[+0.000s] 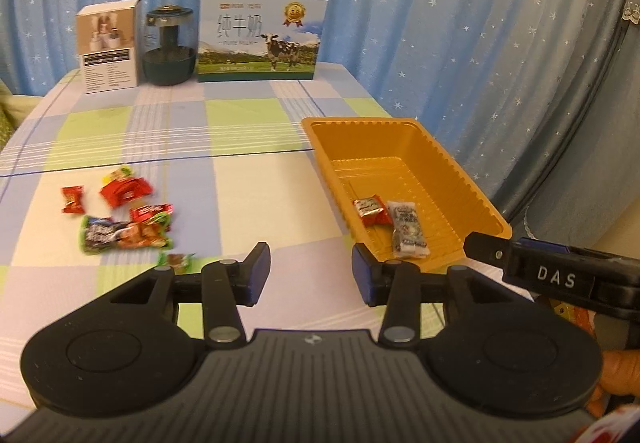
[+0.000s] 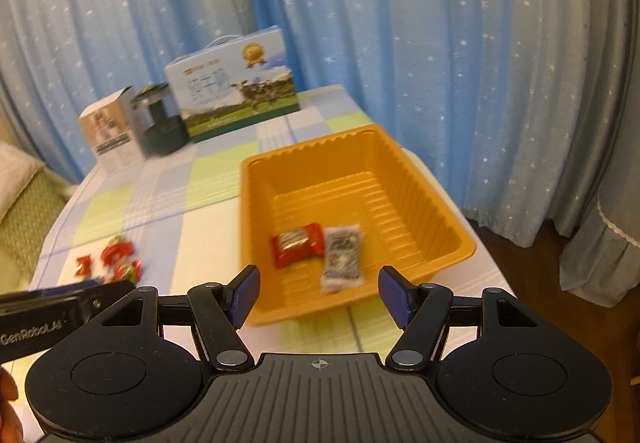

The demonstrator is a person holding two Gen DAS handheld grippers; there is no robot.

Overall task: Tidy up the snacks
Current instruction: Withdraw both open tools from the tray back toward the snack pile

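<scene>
Lying in a loose cluster on the checked worktop (image 1: 248, 179), the snacks still to be sorted sit left of and beyond the left gripper (image 1: 310, 273): a green-and-orange packet (image 1: 126, 235) nearest, its long axis running left to right across the view, with a red packet (image 1: 150, 212) touching its far edge, a larger red wrapper (image 1: 126, 192) behind that, a small red candy (image 1: 73, 199) off to the left, and a small green-edged piece (image 1: 178, 260) just beside the left finger. Two snacks are already in the orange tray (image 1: 404, 131): a red packet (image 2: 298, 244) and a white packet (image 2: 343, 257) lie side by side, touching, on the tray floor near its front wall, the white one with its long axis pointing away from the camera.

Both sets of fingers are parted and hold nothing. The left gripper's blue pads stand moderately apart over bare cloth. The right gripper (image 2: 319, 297) is spread wider and hangs just in front of the tray's near edge, with the two packets visible between its pads but beyond them.

Judging by the layout, the left hand is nearer the loose pile, and the tray lies to its right. A reach forward and to the left would bring its fingers over the green-and-orange packet, and closing across the short width looks easiest. At the far edge stand a milk carton (image 1: 262, 37), a dark jar (image 1: 169, 47) and a small white box (image 1: 109, 47), well apart from the work.
</scene>
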